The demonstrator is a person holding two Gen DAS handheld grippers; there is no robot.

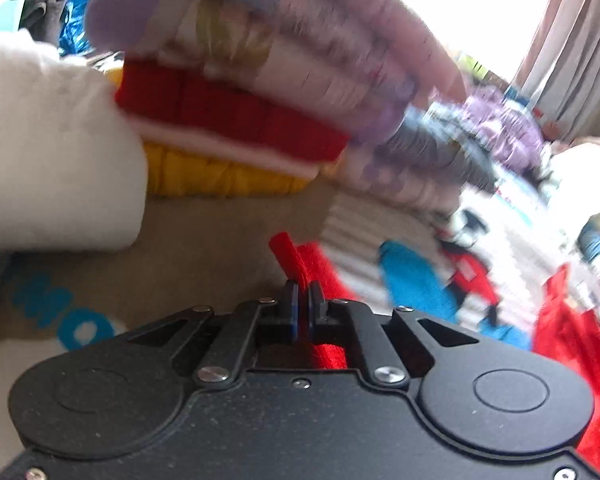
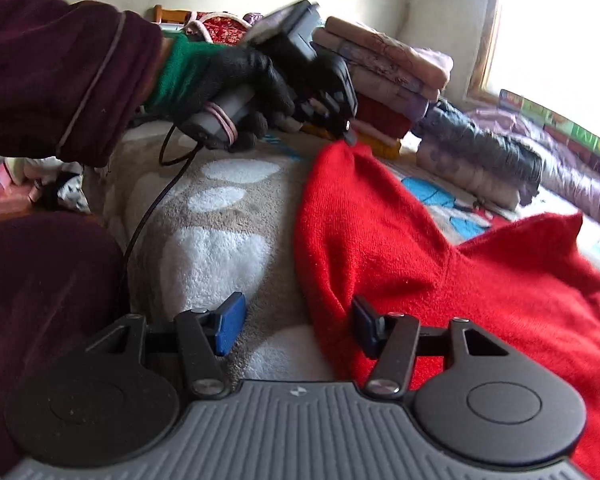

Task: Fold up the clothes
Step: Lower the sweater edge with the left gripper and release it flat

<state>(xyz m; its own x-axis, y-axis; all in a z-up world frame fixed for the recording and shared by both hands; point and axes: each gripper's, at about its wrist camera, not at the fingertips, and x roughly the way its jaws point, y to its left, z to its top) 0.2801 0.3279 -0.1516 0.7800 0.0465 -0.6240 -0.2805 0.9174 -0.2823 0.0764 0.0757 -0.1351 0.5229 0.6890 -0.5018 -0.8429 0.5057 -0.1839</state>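
A red knit sweater (image 2: 420, 256) lies spread on the bed over a beige and white towel (image 2: 220, 240). My left gripper (image 1: 303, 296) is shut on a corner of the red sweater (image 1: 288, 252), lifting it near the folded stack; it also shows in the right wrist view (image 2: 348, 136), held by a black-gloved hand. My right gripper (image 2: 296, 324) is open, low over the sweater's near edge, its right finger (image 2: 364, 328) touching the fabric and its left finger (image 2: 230, 328) over the towel.
A stack of folded clothes (image 2: 384, 80) stands at the back by the wall, also in the left wrist view (image 1: 240, 92). A rolled dark and lilac quilt (image 2: 480, 160) lies to the right. A white bundle (image 1: 48, 144) sits left. A window (image 2: 560, 32) is at right.
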